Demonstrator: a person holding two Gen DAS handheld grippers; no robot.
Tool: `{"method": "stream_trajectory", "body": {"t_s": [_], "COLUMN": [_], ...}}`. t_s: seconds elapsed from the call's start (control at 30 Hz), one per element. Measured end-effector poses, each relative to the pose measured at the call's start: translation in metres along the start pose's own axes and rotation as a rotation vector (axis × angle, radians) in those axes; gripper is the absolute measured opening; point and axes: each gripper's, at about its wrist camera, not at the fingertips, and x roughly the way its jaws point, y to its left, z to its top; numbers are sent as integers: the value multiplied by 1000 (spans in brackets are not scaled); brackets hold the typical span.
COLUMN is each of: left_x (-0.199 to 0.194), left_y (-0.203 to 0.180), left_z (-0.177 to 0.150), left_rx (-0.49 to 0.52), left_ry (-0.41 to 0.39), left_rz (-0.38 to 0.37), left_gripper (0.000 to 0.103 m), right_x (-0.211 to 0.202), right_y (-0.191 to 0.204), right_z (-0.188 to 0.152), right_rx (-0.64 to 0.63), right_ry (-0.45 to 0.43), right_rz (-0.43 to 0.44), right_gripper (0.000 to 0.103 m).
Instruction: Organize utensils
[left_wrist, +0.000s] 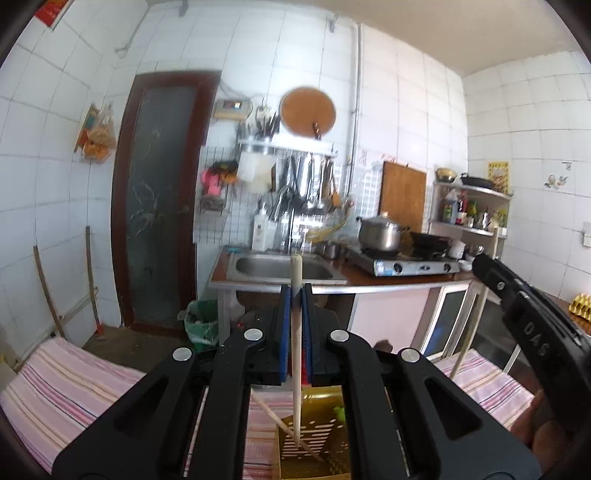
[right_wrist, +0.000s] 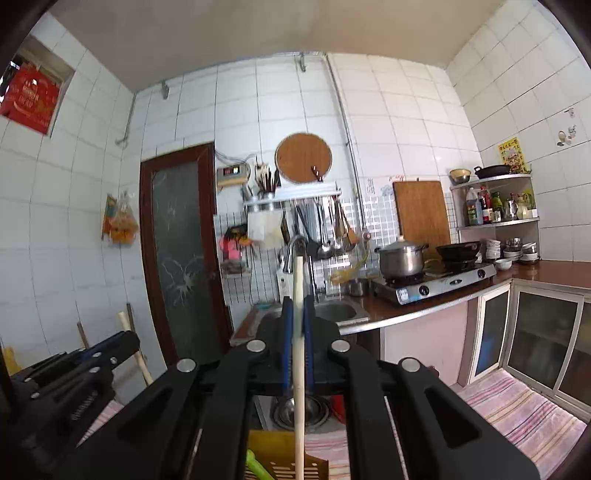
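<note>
While each claw is clenched on one chopstick, left claw (left_wrist: 296, 295) on the left chopstick (left_wrist: 296, 332), right claw (right_wrist: 298, 314) on the right chopstick (right_wrist: 299, 369), above the yellow basket (left_wrist: 314, 439), the next move likely means lowering both in

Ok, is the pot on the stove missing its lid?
No, the steel pot on the stove has its lid on, knob showing on top.
</note>
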Motion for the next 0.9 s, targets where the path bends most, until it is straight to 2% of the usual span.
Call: {"method": "stream_trajectory", "body": {"t_s": [0.17, 0.37, 0.4, 0.43, 0.47, 0.5, 0.53, 0.67, 0.73, 0.83, 0.9], "left_x": [20, 16, 12, 6, 2, -8, -17, -58, -79, -117, -141], "left_y": [10, 10, 10, 10, 11, 14, 17, 35, 45, 58, 64], "left_z": [-21, -28, -27, -27, -26, -25, -25, -22, -21, -22, -26], "left_rx": [-30, 15, 25, 38, 42, 41, 42, 16, -6, -23, -26], "left_ry": [44, 88, 96, 109, 114, 110, 107, 141, 145, 126, 127], "left_rz": [2, 28, 32, 39, 43, 50, 59, 84, 104, 138, 154], "left_gripper": [5, 5, 11, 26, 34, 48, 54, 70, 84, 97, 98], "right_x": [11, 14, 13, 11, 8, 2, -3, -31, -52, -83, -101], "right_y": [-5, -9, -10, -12, -15, -19, -22, -26, -28, -27, -25], "right_z": [-21, -30, -29, -28, -27, -24, -23, -16, -13, -12, -12], "right_rx": [3, -8, -5, 3, 16, 32, 36, -10, -23, -46, -57], "right_ry": [67, 155, 167, 180, 193, 200, 200, 221, 235, 243, 248], "right_rz": [-11, -20, -25, -27, -28, -31, -37, -49, -49, -54, -53], "right_gripper": [6, 7, 8, 16, 25, 47, 53, 54, 63, 72, 77]}}
